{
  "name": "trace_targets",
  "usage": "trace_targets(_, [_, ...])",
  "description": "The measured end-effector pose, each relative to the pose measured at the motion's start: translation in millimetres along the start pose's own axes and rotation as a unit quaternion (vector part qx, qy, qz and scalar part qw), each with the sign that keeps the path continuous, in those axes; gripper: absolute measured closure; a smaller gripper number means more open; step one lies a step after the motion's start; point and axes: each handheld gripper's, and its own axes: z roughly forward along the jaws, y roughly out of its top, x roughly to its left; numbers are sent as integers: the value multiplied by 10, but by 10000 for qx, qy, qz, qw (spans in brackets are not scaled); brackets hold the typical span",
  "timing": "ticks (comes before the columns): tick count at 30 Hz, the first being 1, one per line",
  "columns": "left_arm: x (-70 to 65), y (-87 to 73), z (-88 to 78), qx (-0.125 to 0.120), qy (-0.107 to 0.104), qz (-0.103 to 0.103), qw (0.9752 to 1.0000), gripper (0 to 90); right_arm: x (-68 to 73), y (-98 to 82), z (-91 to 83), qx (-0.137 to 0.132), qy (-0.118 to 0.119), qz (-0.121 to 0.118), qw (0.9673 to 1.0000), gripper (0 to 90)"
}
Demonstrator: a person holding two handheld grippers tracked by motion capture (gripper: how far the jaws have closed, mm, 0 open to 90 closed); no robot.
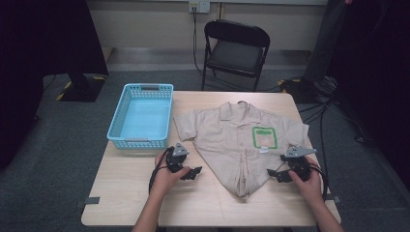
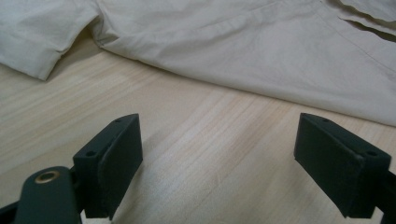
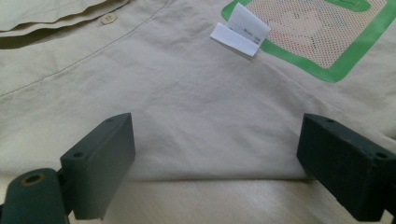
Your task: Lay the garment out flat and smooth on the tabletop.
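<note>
As jaws gape, left hand-held gripper (image 1: 192, 172), right hand-held gripper (image 1: 274, 175), flanking shirt (image 1: 237, 140).

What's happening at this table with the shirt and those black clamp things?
A person sits at a wooden table holding a two-jaw gripper in each hand. A beige short-sleeved shirt with a green-bordered patch lies spread out flat, buttoned side up. The left gripper rests on bare wood just beside the shirt's edge, and the right gripper sits at its other side; both are open and hold nothing. An empty blue basket stands on the table's left.
</note>
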Motion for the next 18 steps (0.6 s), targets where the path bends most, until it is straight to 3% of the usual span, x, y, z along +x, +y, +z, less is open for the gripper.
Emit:
trace_targets(5, [-12,-12,0,75,39,29,10000,155,0,0,0,-1,-1,-1,10000,105])
trace_targets(12, [-57,-16,20,329,197,476,9981,125,0,0,0,0,0,-1,10000,105])
trace_targets(18, [-74,-18,22,336,222,462,9981,104,-3,1,1,1,8,-7,10000,105])
